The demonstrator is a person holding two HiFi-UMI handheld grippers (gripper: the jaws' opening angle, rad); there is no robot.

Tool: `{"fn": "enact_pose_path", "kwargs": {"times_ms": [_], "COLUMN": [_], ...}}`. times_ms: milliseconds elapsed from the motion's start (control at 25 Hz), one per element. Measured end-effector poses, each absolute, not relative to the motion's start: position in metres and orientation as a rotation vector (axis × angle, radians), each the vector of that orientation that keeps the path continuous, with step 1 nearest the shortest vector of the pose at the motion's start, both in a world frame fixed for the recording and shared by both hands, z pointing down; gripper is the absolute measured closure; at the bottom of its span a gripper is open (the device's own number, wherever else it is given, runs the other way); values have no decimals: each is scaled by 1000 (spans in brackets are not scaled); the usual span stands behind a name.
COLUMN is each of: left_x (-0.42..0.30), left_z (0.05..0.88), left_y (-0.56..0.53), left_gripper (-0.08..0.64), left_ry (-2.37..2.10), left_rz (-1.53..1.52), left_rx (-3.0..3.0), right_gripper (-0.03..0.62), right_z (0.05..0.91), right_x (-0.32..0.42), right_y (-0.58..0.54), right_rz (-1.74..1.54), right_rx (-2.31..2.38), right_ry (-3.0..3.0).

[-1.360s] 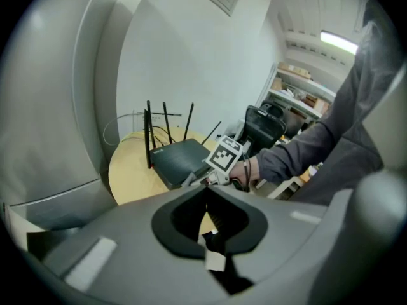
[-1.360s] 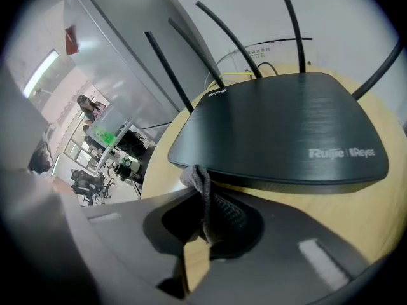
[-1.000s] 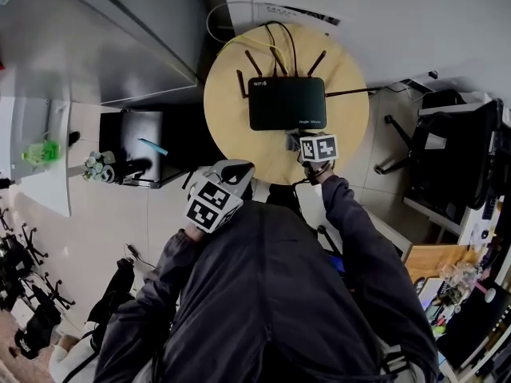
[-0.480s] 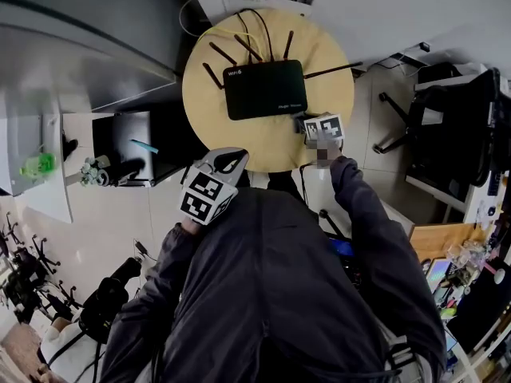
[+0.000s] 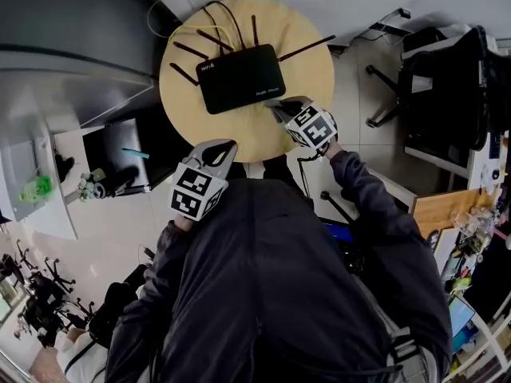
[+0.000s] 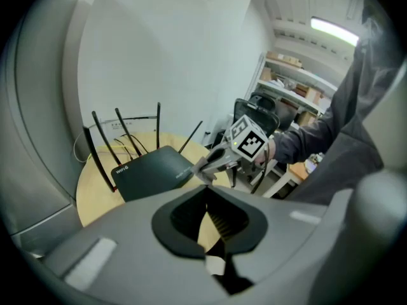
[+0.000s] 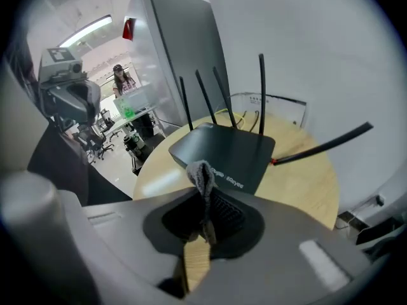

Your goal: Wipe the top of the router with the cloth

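A black router (image 5: 241, 78) with several antennas lies on a round wooden table (image 5: 307, 54). My right gripper (image 5: 279, 110) hovers just off the router's near right corner and points at it, shut on a small grey cloth (image 7: 202, 176). In the right gripper view the cloth sticks up from the right gripper (image 7: 205, 202), just short of the router (image 7: 226, 148). My left gripper (image 5: 223, 146) hangs shut and empty at the table's near edge, away from the router. The left gripper view shows the router (image 6: 152, 170) and the right gripper (image 6: 213, 162) beyond the left gripper (image 6: 206, 218).
Yellow and black cables (image 5: 184, 26) trail behind the router. A tall grey cabinet (image 5: 72, 38) stands left of the table, with a dark low stand (image 5: 120, 146) below it. A black office chair (image 5: 447, 78) is at the right. A person (image 7: 121, 76) stands far off.
My right gripper has swung round from the table's front edge and now points at the router's near right corner. The head view has shifted, and the left gripper stays by the near edge.
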State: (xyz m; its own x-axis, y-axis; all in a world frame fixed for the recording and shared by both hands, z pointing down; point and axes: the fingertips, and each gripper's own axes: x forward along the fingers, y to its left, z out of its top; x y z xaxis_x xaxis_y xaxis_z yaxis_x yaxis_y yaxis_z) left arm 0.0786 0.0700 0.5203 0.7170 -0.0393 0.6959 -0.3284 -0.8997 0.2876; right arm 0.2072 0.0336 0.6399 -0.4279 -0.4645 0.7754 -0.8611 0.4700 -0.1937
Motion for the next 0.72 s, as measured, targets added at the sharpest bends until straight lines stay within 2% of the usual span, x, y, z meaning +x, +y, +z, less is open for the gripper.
{"fn": "enact_pose_path", "kwargs": {"times_ms": [320, 720], "left_x": [79, 78], "left_z": [515, 513], "left_y": [64, 58], "left_gripper": [560, 560], "left_ry": [-248, -250], "left_rz": [1008, 993], "left_rx": [2567, 2577], "right_gripper": [569, 569], "right_z": [578, 560], "right_x": [191, 182], "right_y": [41, 40], "right_rz": [605, 539], "right_rx": [1127, 1141], "right_ry": [-2137, -2160]}}
